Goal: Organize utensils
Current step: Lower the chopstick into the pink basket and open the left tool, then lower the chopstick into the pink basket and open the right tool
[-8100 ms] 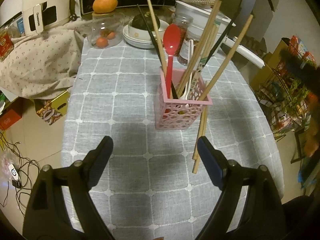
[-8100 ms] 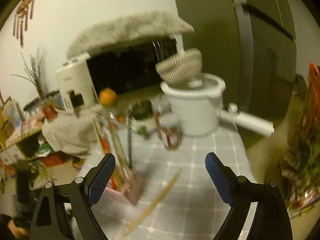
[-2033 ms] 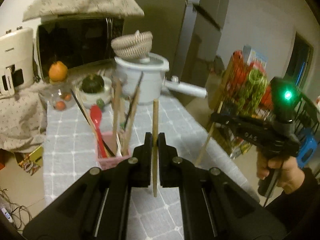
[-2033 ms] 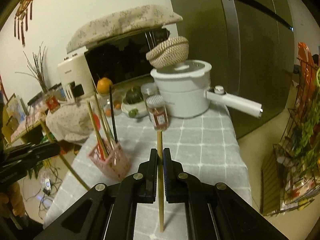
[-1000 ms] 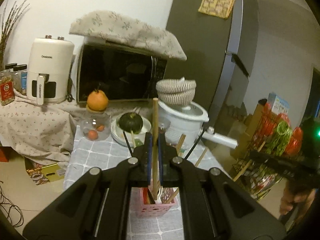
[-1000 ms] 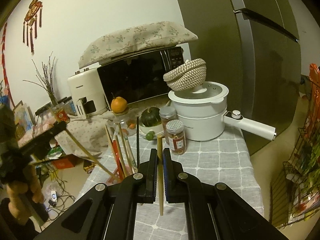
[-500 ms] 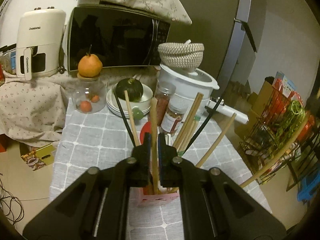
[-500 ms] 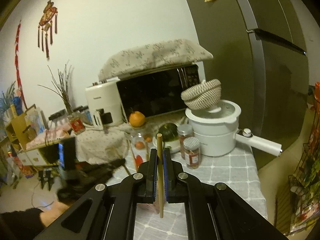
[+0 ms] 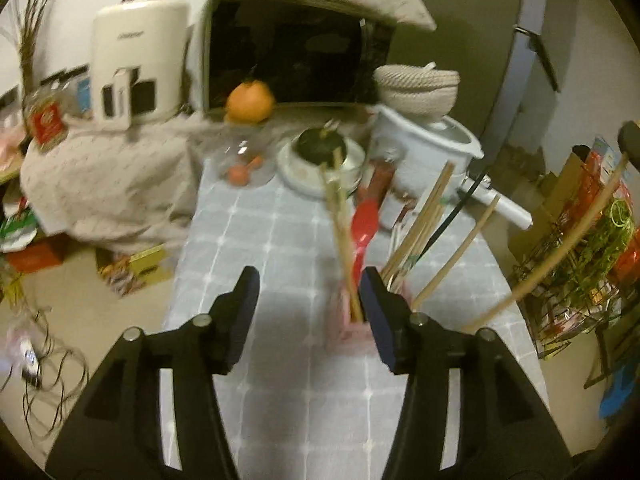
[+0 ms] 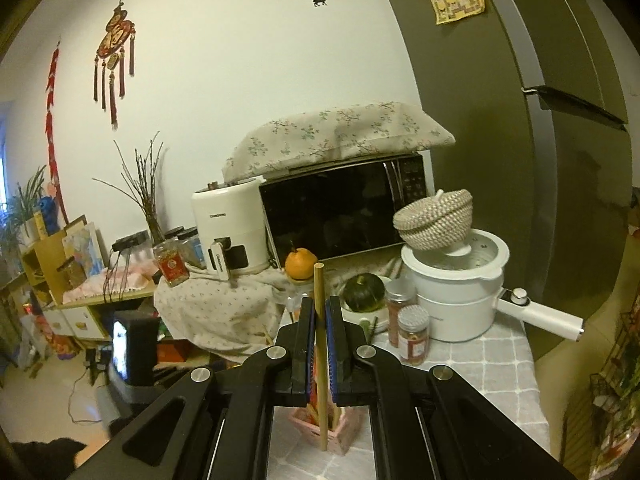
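Observation:
In the left wrist view my left gripper (image 9: 310,304) is opening, and no pad touches anything. A wooden chopstick (image 9: 340,232) stands free just inside its right finger (image 9: 376,312), its lower end in the pink perforated holder (image 9: 344,332). The holder also contains a red spoon (image 9: 366,224) and several chopsticks (image 9: 424,220). At the right a long chopstick (image 9: 560,256) slants up towards the right hand. My right gripper (image 10: 320,320) is shut on that upright wooden chopstick (image 10: 320,364), above the pink holder (image 10: 340,436).
On the grey checked tablecloth (image 9: 280,380) behind the holder stand a white pot with a long handle (image 10: 456,292), two spice jars (image 10: 412,332), a plate with a green squash (image 9: 320,152) and a glass jar topped by an orange (image 9: 250,100). A wire rack (image 9: 580,264) stands off the right edge.
My left gripper has opened and let go of its chopstick, which now stands in the pink holder, and its view has tipped downward. The right gripper rose, still holding its chopstick.

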A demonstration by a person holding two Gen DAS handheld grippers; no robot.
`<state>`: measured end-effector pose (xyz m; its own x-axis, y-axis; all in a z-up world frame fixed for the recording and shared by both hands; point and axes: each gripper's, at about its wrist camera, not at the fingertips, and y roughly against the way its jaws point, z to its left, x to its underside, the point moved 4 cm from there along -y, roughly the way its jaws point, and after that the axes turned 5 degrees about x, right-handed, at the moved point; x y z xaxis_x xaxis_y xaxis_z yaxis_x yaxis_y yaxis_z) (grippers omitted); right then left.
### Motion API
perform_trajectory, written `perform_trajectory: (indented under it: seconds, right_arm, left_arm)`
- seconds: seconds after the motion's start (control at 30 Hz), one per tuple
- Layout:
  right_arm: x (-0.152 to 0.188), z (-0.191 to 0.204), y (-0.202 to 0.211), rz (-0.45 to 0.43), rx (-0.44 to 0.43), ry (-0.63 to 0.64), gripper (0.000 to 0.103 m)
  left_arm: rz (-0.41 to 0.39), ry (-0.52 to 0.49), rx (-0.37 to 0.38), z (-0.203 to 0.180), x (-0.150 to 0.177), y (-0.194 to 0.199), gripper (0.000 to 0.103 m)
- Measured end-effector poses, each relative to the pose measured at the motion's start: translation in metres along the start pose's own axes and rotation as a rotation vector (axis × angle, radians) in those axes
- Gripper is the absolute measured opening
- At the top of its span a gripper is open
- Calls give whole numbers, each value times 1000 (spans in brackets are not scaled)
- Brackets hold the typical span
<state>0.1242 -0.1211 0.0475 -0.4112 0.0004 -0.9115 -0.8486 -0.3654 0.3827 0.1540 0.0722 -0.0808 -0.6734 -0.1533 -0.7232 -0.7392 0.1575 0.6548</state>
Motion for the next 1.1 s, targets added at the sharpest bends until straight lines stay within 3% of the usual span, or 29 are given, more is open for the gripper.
perform_trajectory:
  seconds: [0.17, 0.5, 0.8, 1.1]
  right_arm:
    - [0, 17, -19, -17, 21, 16, 5]
    - [14, 22, -60, -35, 109, -3, 5]
    - [9, 22, -71, -52, 145, -14, 5]
    - [15, 18, -84, -55, 176, -33, 5]
  left_arm:
    - [34, 28, 8, 11, 17, 5, 62]
    - [46, -18, -2, 17, 24, 3, 62]
    - [57, 54, 42, 26, 20, 2, 62]
    - [59, 55, 57, 22, 21, 4, 62]
